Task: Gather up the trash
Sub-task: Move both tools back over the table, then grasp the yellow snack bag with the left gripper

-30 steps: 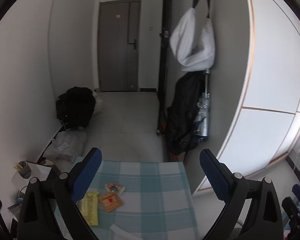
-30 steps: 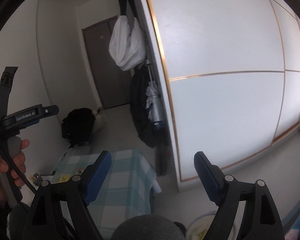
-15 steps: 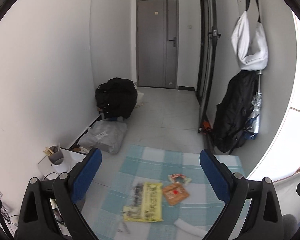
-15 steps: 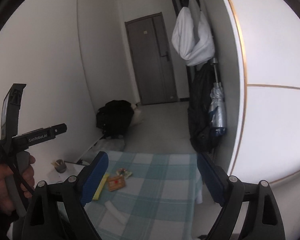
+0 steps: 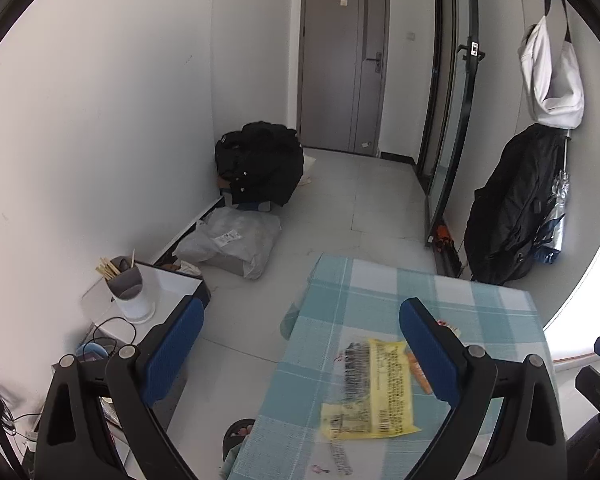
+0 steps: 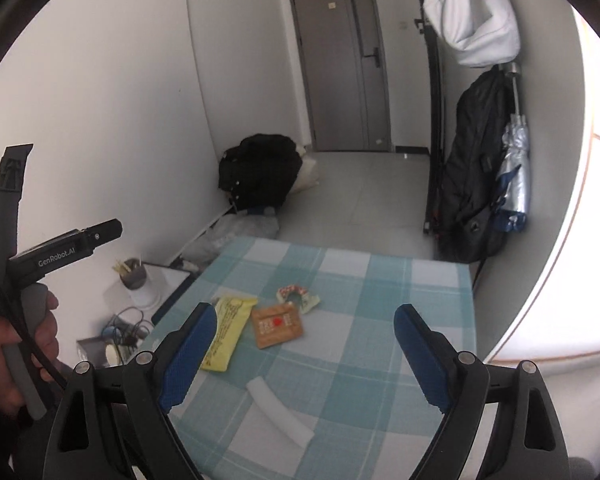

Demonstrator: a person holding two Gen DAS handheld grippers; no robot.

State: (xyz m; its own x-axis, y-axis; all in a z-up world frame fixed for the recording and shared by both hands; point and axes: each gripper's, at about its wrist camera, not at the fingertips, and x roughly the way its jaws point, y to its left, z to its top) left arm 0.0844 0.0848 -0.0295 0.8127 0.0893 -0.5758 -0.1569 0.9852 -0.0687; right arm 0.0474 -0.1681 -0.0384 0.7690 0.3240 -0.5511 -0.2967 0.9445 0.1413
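Trash lies on a table with a blue-and-white checked cloth (image 6: 340, 364): a yellow wrapper (image 6: 225, 332), an orange packet (image 6: 277, 326) with a red mark, a crumpled red-and-white wrapper (image 6: 298, 296) and a white strip (image 6: 280, 412). My right gripper (image 6: 302, 354) hovers open above the near part of the table, nothing between its fingers. In the left wrist view the yellow wrapper (image 5: 374, 392) lies flat on the checked cloth (image 5: 480, 312); my left gripper (image 5: 300, 354) is open over the table's left edge, clear of it. The orange packet (image 5: 418, 372) shows partly behind the right finger.
A low white stand (image 5: 168, 280) with a grey cup of sticks (image 5: 124, 280) sits left of the table. On the floor beyond lie a grey plastic bag (image 5: 236, 240) and a black bag (image 5: 260, 164). A black backpack (image 5: 512, 208) and a white bag (image 5: 552, 80) hang on the right wall.
Both views have swung left and tipped down toward the table. The trash now lies closer and larger beneath both grippers. Both sets of jaws stay wide apart.
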